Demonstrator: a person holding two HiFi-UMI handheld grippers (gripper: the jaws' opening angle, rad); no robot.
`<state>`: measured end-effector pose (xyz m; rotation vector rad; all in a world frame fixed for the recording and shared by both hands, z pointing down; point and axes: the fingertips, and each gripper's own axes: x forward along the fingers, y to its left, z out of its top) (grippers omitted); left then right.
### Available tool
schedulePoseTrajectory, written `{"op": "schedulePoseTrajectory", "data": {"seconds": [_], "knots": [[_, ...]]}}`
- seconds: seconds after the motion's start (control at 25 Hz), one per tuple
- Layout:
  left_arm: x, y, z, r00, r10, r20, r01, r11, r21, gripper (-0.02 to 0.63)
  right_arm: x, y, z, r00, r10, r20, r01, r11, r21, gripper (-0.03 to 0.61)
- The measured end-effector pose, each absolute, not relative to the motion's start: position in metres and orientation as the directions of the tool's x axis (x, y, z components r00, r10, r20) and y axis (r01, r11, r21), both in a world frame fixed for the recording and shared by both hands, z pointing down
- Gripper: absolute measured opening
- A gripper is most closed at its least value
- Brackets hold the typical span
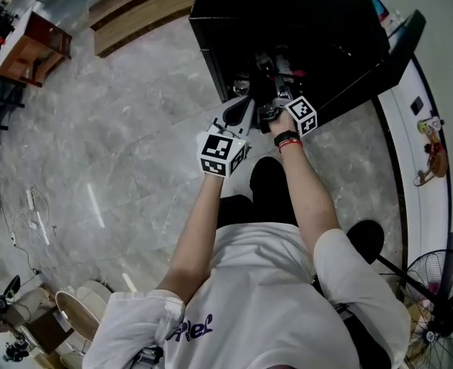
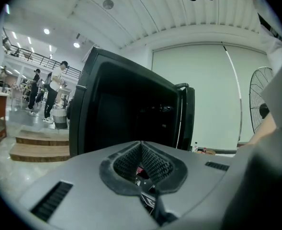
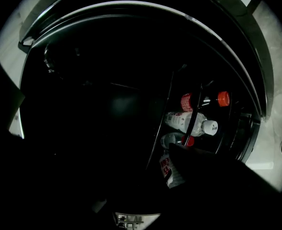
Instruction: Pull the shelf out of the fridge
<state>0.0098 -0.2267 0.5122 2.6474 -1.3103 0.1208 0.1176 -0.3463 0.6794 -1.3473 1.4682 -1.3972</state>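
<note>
The black fridge [image 1: 288, 21] stands in front of me with its door [image 1: 380, 60] swung open to the right. In the dark inside, thin wires of the shelf [image 3: 194, 114] show, with several bottles [image 3: 188, 122] lying by them, one orange-capped. My right gripper [image 1: 268, 94] reaches into the opening; only one dark finger [image 3: 212, 176] shows, the jaws stand wide, and I see nothing between them. My left gripper [image 1: 240, 112] hovers just outside the fridge front, its meshed pads [image 2: 152, 164] closed together and empty. It faces the fridge [image 2: 121, 114] from the left.
A standing fan [image 1: 441, 298] is at my right rear. Wooden steps [image 1: 141, 14] lie left of the fridge, a wooden table [image 1: 30, 48] farther left, and cables [image 1: 34, 214] on the marble floor. People [image 2: 52, 90] stand in the background. A white ledge [image 1: 426, 129] runs along the right.
</note>
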Motion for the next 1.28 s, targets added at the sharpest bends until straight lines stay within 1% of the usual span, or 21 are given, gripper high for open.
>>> {"op": "schedulePoseTrajectory", "data": {"seconds": [0.12,0.28,0.4,0.6,0.76,0.88,1.04,1.08,1.12,1.2,1.24,1.28], "knots": [[0.01,-0.234,0.514,0.599,-0.786,0.157,-0.801,-0.584,0.134,0.017,0.116,-0.359,0.689,-0.217,-0.965,0.146,-0.139,-0.118,-0.983,0.313],[0.009,-0.242,0.519,0.59,-0.791,0.163,-0.807,-0.573,0.142,0.017,0.116,-0.378,0.699,-0.173,-0.98,0.094,0.021,-0.099,-0.995,0.313],[0.007,-0.246,0.523,0.581,-0.796,0.169,-0.813,-0.56,0.158,0.017,0.117,-0.392,0.706,-0.161,-0.984,0.072,0.086,-0.087,-0.993,0.313],[0.008,-0.253,0.528,0.584,-0.791,0.18,-0.811,-0.561,0.166,0.017,0.117,-0.415,0.708,-0.148,-0.988,0.043,0.104,-0.058,-0.993,0.313],[0.006,-0.258,0.533,0.579,-0.794,0.185,-0.814,-0.553,0.177,0.017,0.106,-0.439,0.707,-0.221,-0.973,-0.061,0.152,0.027,-0.988,0.313],[0.002,-0.258,0.536,0.575,-0.796,0.188,-0.817,-0.548,0.179,0.017,0.103,-0.454,0.713,-0.232,-0.964,-0.128,0.203,0.08,-0.976,0.313],[-0.006,-0.256,0.538,0.567,-0.8,0.196,-0.823,-0.539,0.179,0.017,0.096,-0.456,0.703,-0.238,-0.966,-0.102,0.154,0.066,-0.986,0.305],[-0.008,-0.255,0.539,0.564,-0.802,0.197,-0.825,-0.536,0.18,0.017,0.093,-0.456,0.703,-0.244,-0.965,-0.097,0.141,0.063,-0.988,0.286],[-0.01,-0.255,0.539,0.561,-0.804,0.198,-0.827,-0.532,0.181,0.017,0.092,-0.456,0.703,-0.247,-0.965,-0.094,0.129,0.063,-0.99,0.251],[-0.013,-0.255,0.54,0.556,-0.807,0.2,-0.83,-0.527,0.183,0.017,0.092,-0.454,0.707,-0.236,-0.969,-0.076,0.105,0.053,-0.993,0.079],[-0.014,-0.255,0.539,0.554,-0.808,0.2,-0.831,-0.525,0.183,0.017,0.093,-0.454,0.71,-0.229,-0.972,-0.06,0.094,0.039,-0.995,0.042],[-0.015,-0.255,0.539,0.553,-0.809,0.199,-0.832,-0.524,0.183,0.017,0.094,-0.453,0.711,-0.225,-0.973,-0.044,0.081,0.026,-0.996,0.032]]}}
